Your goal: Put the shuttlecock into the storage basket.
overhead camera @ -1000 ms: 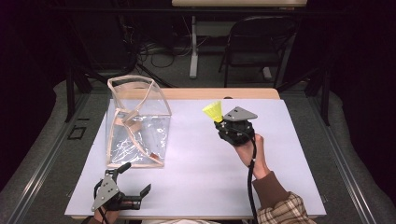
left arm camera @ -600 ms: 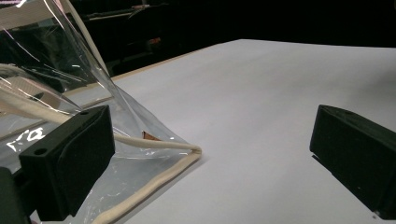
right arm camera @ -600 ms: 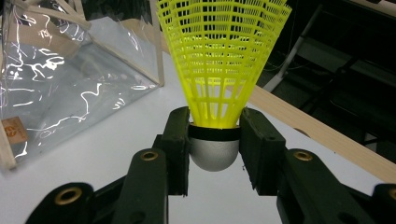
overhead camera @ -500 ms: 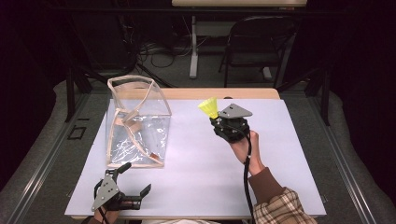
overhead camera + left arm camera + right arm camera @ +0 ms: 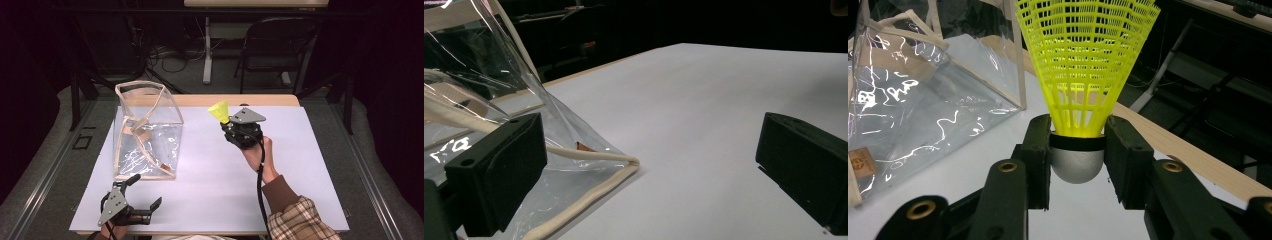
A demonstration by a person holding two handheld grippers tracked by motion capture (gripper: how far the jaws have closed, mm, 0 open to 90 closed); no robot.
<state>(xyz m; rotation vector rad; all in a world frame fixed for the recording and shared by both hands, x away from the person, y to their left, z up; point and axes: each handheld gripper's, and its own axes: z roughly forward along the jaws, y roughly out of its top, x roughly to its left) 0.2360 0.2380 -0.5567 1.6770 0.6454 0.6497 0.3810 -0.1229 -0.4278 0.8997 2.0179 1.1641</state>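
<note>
Right gripper (image 5: pixel 226 121) was raised above the middle of the white-covered table (image 5: pixel 300 150), jaws clamped on the silver rounded cork of a yellow plastic mesh shuttlecock (image 5: pixel 219 111). In the right gripper view the shuttlecock (image 5: pixel 1083 75) stood upright between the two black pads (image 5: pixel 1040 150), skirt flaring upward, a black band just above the cork; the pads pressed on the cork from both sides. The right hand (image 5: pixel 257 152) gripped the tool from below, a plaid sleeve (image 5: pixel 300 220) entering at the bottom edge, and a black cable hung from the tool along the forearm. A clear plastic tote bag with cream fabric trim and handles (image 5: pixel 145 132) stood upright on the left part of the table, mouth open at the top, well apart from the shuttlecock. Left gripper (image 5: pixel 148 196) lay low at the near left edge of the table, just in front of the bag's base, jaws wide with nothing between them. In the left gripper view the bag's lower corner (image 5: pixel 589 160) sat beside the left-hand jaw; whether it touched could not be told. A dark folding chair (image 5: pixel 275 45) stood beyond the far edge of the table.
</note>
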